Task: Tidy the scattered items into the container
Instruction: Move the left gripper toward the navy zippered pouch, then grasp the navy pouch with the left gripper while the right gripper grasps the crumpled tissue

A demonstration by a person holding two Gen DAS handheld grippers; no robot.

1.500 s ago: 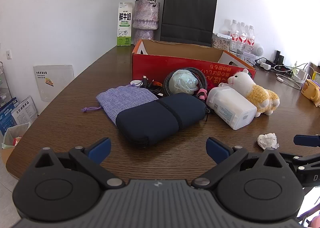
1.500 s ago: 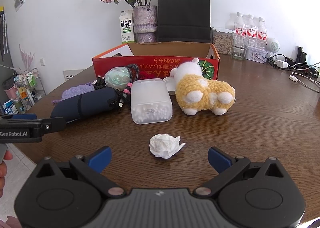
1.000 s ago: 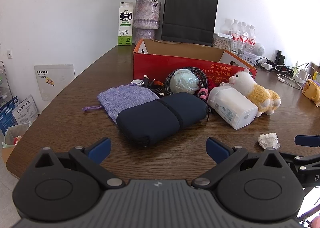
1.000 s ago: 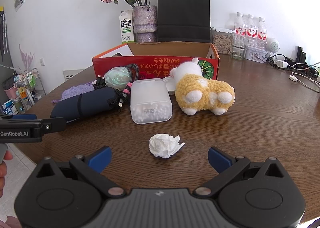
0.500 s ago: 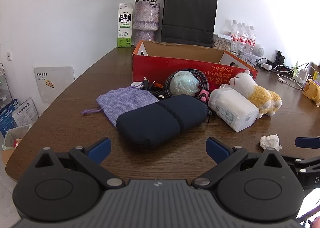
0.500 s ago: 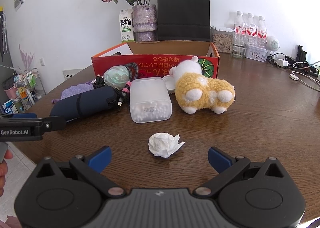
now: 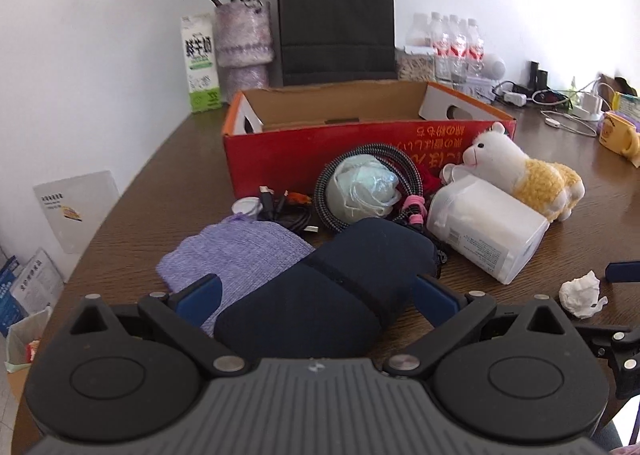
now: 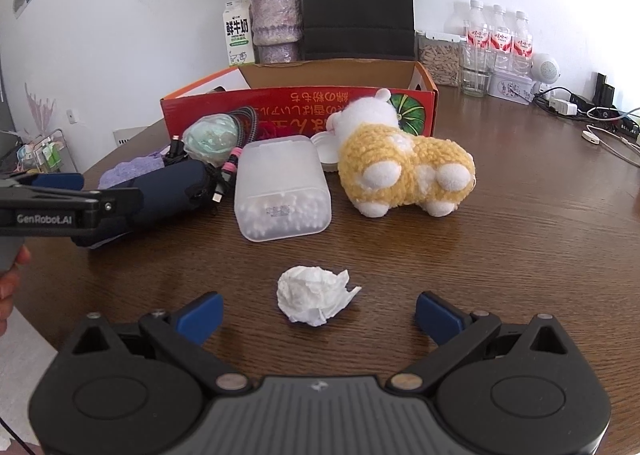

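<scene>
Dark wooden worktop (image 8: 520,255), mid-frame: the left tool (image 7: 316,295) gapes wide around a navy zip pouch (image 7: 320,287), lined up to grab it, while the right tool (image 8: 318,311), equally wide, brackets a crumpled tissue (image 8: 312,293); the red cardboard box (image 7: 320,143) waits behind.

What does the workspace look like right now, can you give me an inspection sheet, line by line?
Surface: brown wooden table.
Job's things: red cardboard box, nothing seen inside; navy pouch, purple knit bag, cotton swab box, alpaca plush, crumpled tissue, wrapped ball lie in front of it.
Clutter: milk carton, vase of flowers, black paper bag, water bottles.
Grippers: left gripper open, fingers straddling the navy pouch; right gripper open around the tissue.
Cables: braided cable coiled around the ball; chargers far right.
Surroundings: white wall.
</scene>
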